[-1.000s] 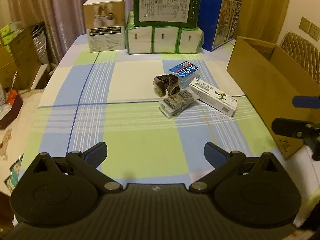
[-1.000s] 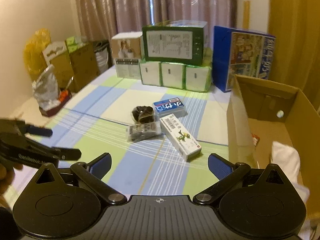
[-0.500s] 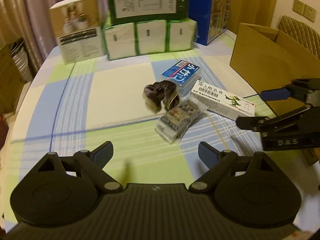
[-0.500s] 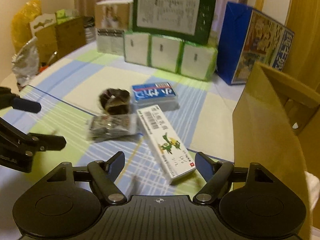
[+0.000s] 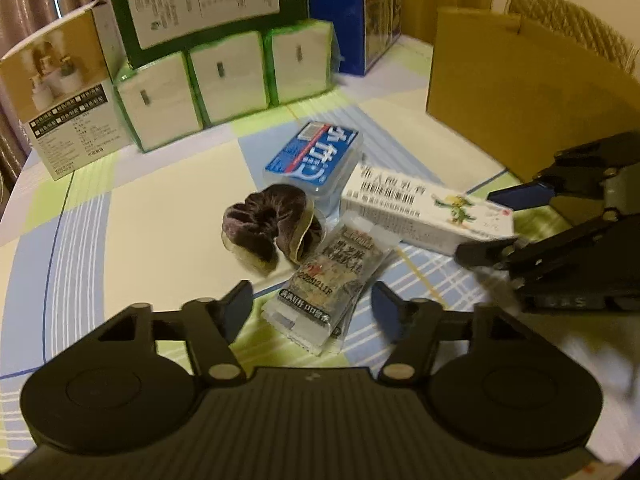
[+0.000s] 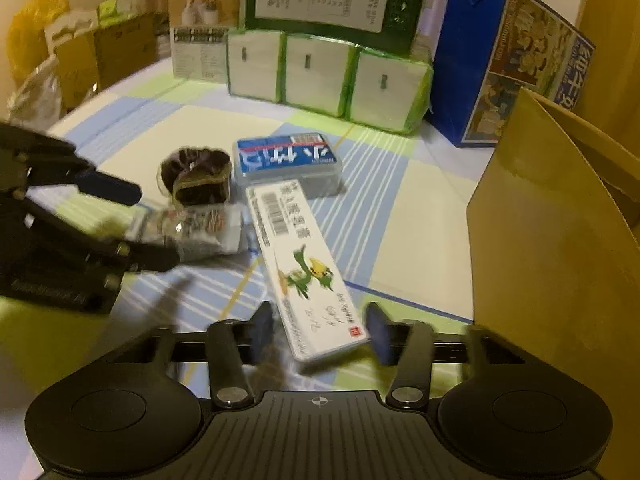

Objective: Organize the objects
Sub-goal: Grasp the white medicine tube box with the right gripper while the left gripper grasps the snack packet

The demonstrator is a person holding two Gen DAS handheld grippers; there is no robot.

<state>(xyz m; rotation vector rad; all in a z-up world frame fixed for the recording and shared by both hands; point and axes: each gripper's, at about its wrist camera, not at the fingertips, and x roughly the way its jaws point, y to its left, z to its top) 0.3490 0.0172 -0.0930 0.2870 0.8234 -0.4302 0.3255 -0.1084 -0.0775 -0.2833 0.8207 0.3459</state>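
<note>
A grey snack packet lies on the checked tablecloth, its near end between the open fingers of my left gripper. Behind it sit a dark scrunchie, a clear box with a blue label and a long white carton. In the right wrist view the white carton runs toward me, its near end between the open fingers of my right gripper. The packet, the scrunchie and the blue-labelled box lie beyond. Neither gripper clamps anything.
An open cardboard box stands at the right, also seen as the cardboard box. At the back stand green-wrapped tissue packs, a green carton, a blue box and a white product box.
Both grippers have moved forward and down toward the pile. The left now straddles the snack packet's near end and the right straddles the white carton's near end; both jaws have narrowed.
</note>
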